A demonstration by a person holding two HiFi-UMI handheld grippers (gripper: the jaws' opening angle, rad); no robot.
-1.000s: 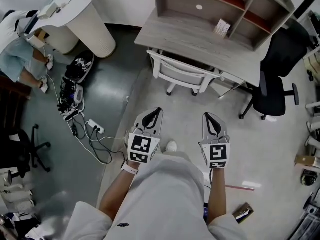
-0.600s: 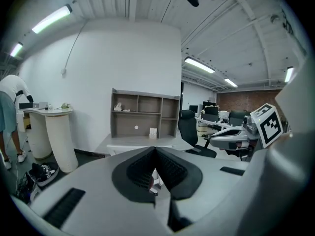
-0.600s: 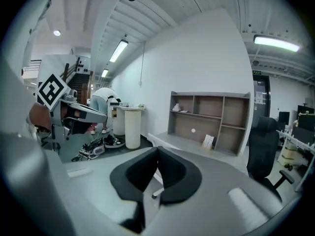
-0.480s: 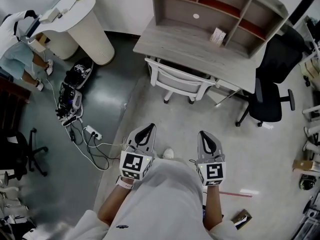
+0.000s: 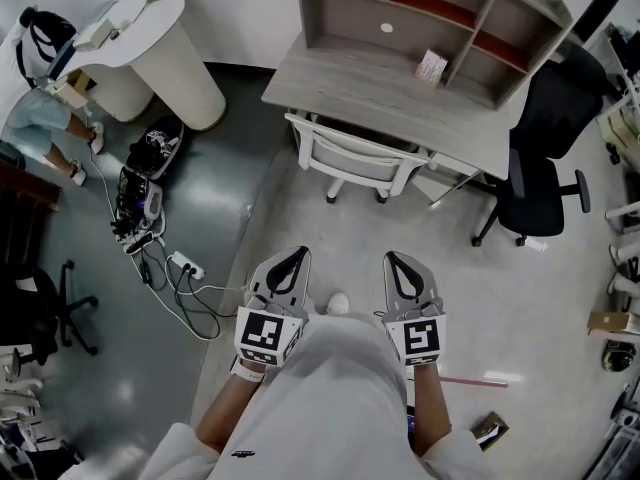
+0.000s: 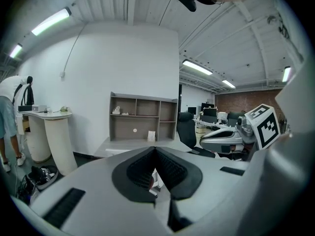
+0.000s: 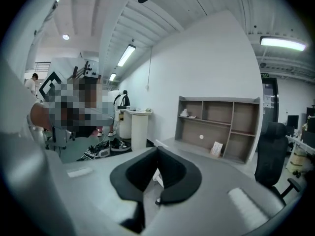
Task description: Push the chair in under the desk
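Observation:
The white chair (image 5: 355, 156) stands with its backrest toward me and its seat partly under the grey wooden desk (image 5: 330, 68), which carries a shelf hutch (image 5: 430, 8). My left gripper (image 5: 299, 252) and right gripper (image 5: 391, 257) are held side by side close to my body. They are well short of the chair and touch nothing. Both are shut and empty. In the left gripper view the left gripper (image 6: 155, 149) points at the desk (image 6: 115, 144). In the right gripper view the right gripper (image 7: 157, 149) points at the hutch (image 7: 219, 129), and a sliver of chair (image 7: 157, 177) shows between the jaws.
A black office chair (image 5: 545, 158) stands right of the desk. A white pedestal stand (image 5: 175, 48) is at the back left, with a person (image 5: 40, 118) beside it. Cables and a power strip (image 5: 180, 263) lie on the dark floor at left. A thin pink stick (image 5: 470, 380) lies by my right side.
Both grippers sit a little lower in the head view and farther from the chair, and the right one has shifted slightly left. Both stay shut. The chair has not moved against the desk.

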